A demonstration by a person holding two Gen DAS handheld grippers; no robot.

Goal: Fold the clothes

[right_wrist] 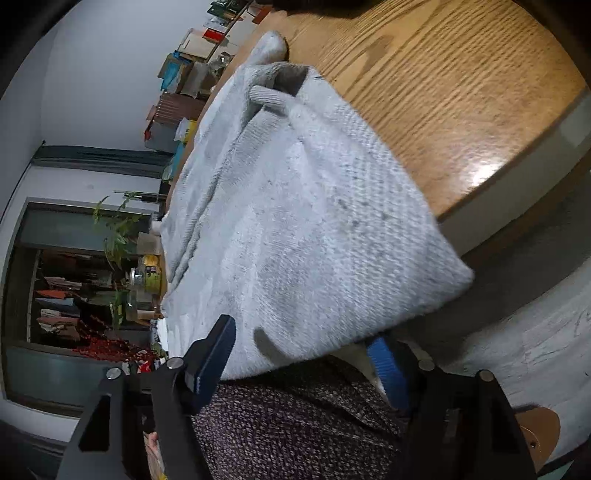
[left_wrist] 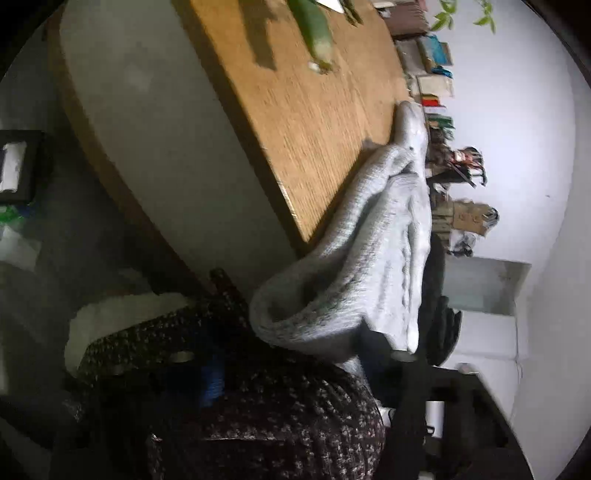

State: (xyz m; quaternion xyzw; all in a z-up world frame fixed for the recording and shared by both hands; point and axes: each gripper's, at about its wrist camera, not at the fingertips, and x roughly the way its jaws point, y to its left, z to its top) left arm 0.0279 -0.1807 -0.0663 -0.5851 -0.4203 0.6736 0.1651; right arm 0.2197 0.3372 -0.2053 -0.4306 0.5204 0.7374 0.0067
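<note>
Right gripper (right_wrist: 303,354), seen from its own wrist camera: my two blue-padded fingers (right_wrist: 216,354) stand wide apart, released, with the near hem of the pale grey knitted sweater (right_wrist: 295,229) hanging across the gap between them. Neither pad presses on the knit. The sweater lies folded over on the wooden table (right_wrist: 443,110), its bulk spread along the tabletop and one rounded fold drooping past the table edge toward me. A ribbed cuff (right_wrist: 271,96) rests on top of the fabric near the far end.

Left gripper (left_wrist: 291,356), seen from the left wrist camera: the frame is motion-blurred and the fingers are largely hidden behind the cloth, so I cannot tell whether this claw is clenched or released. In this view the sweater (left_wrist: 373,258) drapes off the table's (left_wrist: 314,122) corner, with a loose pocket of knit bulging just in front of the gripper body.

A dark speckled garment (right_wrist: 295,424), worn by the person holding the rig, fills the lower part of both views beneath the sweater's hanging edge. A green object (left_wrist: 314,33), too blurred to identify, lies farther along the table. Cluttered shelves (right_wrist: 184,74) line the white wall behind, and a leafy plant (right_wrist: 118,229) stands near a dark doorway.
</note>
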